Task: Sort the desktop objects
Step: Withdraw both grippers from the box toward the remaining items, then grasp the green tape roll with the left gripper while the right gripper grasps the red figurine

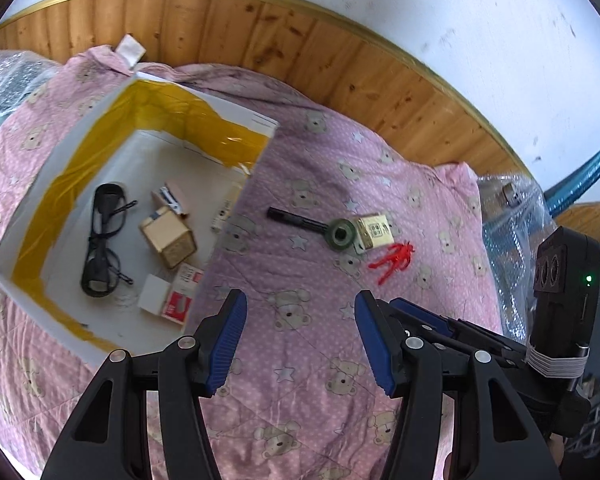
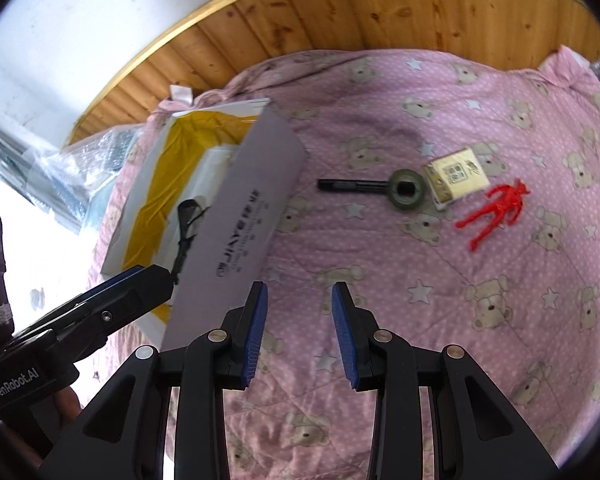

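Note:
A white box (image 1: 32, 200) lined with yellow tape lies on the pink bear-print quilt (image 1: 300, 360) at the left; inside it are black glasses (image 1: 100, 240), a brown cube box (image 1: 168, 236) and a red-and-white pack (image 1: 180, 296). On the quilt to its right lie a black pen (image 1: 296, 220), a green ring (image 1: 341, 234), a gold-and-white pack (image 1: 374, 230) and a red toy figure (image 1: 394, 260). My left gripper (image 1: 300, 332) is open over bare quilt. My right gripper (image 2: 299, 328) is open too, near the box wall (image 2: 244, 220), short of the pen (image 2: 348, 186), ring (image 2: 406, 190), pack (image 2: 456, 174) and figure (image 2: 496, 210).
A wooden panel (image 1: 260, 40) and white wall run behind the quilt. Bubble wrap (image 1: 512, 216) and a blue strap (image 1: 580, 180) lie at the right edge, more plastic wrap (image 2: 60, 168) at the left. The other gripper's body (image 1: 560, 320) is beside my left one.

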The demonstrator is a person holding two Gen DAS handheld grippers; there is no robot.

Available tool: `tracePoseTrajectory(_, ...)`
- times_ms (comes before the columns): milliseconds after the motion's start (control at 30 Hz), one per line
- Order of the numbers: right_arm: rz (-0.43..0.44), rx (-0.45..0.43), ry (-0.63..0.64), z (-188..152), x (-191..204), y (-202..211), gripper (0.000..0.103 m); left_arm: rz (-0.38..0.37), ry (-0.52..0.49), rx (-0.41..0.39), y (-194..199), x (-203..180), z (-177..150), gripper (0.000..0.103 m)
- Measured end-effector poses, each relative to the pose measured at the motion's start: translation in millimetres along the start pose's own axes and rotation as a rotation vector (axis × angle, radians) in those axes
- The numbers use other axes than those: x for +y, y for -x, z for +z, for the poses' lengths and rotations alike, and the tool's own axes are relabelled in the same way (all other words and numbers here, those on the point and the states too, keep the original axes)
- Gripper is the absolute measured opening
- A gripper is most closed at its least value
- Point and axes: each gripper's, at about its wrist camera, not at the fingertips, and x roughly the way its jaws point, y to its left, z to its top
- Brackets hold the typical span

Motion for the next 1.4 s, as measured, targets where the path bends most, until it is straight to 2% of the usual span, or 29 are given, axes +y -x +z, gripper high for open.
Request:
tracePoseTrajectory(767,-0.072,0.046,-0.184,13.8,-93.1,-32.9,0.036,-0.009,-0.135,0.137,-90.9,-44.9,29.7,0.058)
tracePoseTrajectory(1233,-0.127,0.021,-0.336,32.2,-162.9,-41.1,0.036,-0.009,-0.206,0.225,-161.3,-57.2,43.2,0.058)
tracePoseTrajectory(1400,-0.138,0.014,-0.376,39.6,-182.2,-46.6,0.036,-0.025,-0.197,0.25,-184.7,-60.4,50.8,0.058)
